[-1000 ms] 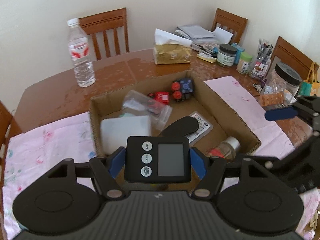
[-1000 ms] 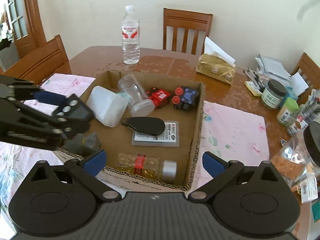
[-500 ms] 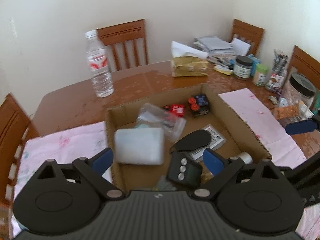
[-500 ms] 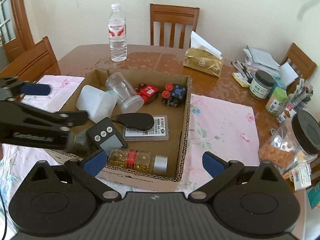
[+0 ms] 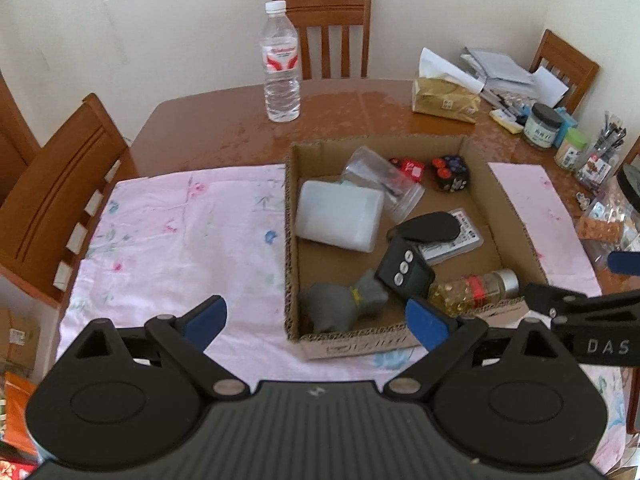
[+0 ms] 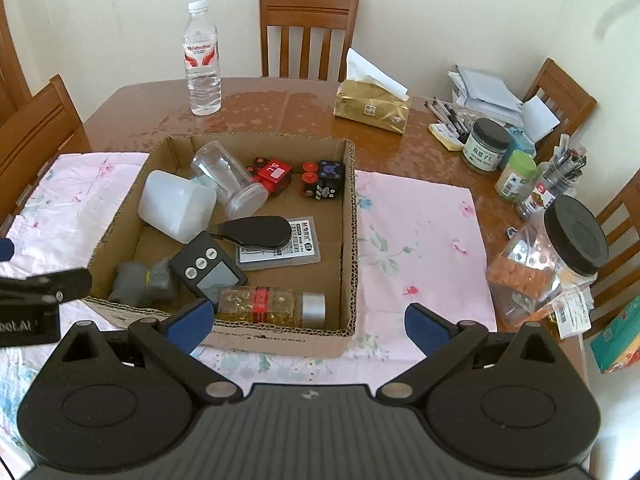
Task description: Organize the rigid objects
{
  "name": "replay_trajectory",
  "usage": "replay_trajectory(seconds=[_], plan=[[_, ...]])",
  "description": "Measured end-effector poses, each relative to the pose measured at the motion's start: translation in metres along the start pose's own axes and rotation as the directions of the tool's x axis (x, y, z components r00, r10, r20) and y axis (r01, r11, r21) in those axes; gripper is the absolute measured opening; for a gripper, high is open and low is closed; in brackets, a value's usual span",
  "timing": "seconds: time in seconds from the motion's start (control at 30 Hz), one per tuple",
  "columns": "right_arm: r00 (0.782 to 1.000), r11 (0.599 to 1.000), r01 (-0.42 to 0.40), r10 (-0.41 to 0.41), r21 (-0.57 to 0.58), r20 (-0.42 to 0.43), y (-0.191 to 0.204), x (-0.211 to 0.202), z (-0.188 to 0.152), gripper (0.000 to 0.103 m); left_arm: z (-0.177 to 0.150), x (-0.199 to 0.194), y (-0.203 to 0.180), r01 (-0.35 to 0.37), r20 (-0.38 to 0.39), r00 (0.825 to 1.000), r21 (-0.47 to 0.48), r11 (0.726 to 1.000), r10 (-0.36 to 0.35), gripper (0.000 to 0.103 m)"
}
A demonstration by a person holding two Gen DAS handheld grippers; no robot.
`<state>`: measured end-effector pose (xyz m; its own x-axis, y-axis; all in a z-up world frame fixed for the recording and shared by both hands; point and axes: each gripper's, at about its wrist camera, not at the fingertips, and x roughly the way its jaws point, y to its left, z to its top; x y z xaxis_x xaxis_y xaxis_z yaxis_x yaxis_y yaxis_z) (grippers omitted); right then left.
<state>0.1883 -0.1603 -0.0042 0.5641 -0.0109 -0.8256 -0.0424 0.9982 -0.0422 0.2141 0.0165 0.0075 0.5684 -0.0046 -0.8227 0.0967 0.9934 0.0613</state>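
Observation:
A shallow cardboard box [image 6: 348,216] [image 5: 290,240] sits on the table between two pink cloths. Inside it lie a black digital timer [image 6: 208,270] [image 5: 404,268], a grey soft toy [image 6: 142,282] [image 5: 340,300], a white plastic tub [image 6: 176,206], a clear jar [image 6: 228,182], red [image 6: 274,174] and black toy blocks [image 6: 324,180], a black oval case [image 6: 256,232] on a card, and a bottle of yellow capsules [image 6: 272,304]. My left gripper [image 5: 316,322] hangs open and empty over the box's near left corner. My right gripper [image 6: 308,322] is open and empty at the box's front edge.
A water bottle [image 6: 201,60] stands behind the box. A gold tissue pack [image 6: 372,106], jars, pens and papers crowd the right side, with a large black-lidded jar [image 6: 560,256] near my right fingers. Wooden chairs [image 6: 308,32] ring the table.
The left gripper let go of the timer, which now lies in the box against the capsule bottle. Both grippers rose and drew back; the left view swung toward the left cloth.

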Motion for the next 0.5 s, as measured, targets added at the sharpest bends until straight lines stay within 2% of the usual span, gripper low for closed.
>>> replay_trajectory(seconds=[0.5], plan=[[1.0,1.0,-0.024,0.024,0.002,0.006,0.0021,-0.0111,-0.0037,0.103,-0.0056,-0.0099,-0.0026,-0.029,0.004,1.0,-0.006,1.0,0.029,0.096]])
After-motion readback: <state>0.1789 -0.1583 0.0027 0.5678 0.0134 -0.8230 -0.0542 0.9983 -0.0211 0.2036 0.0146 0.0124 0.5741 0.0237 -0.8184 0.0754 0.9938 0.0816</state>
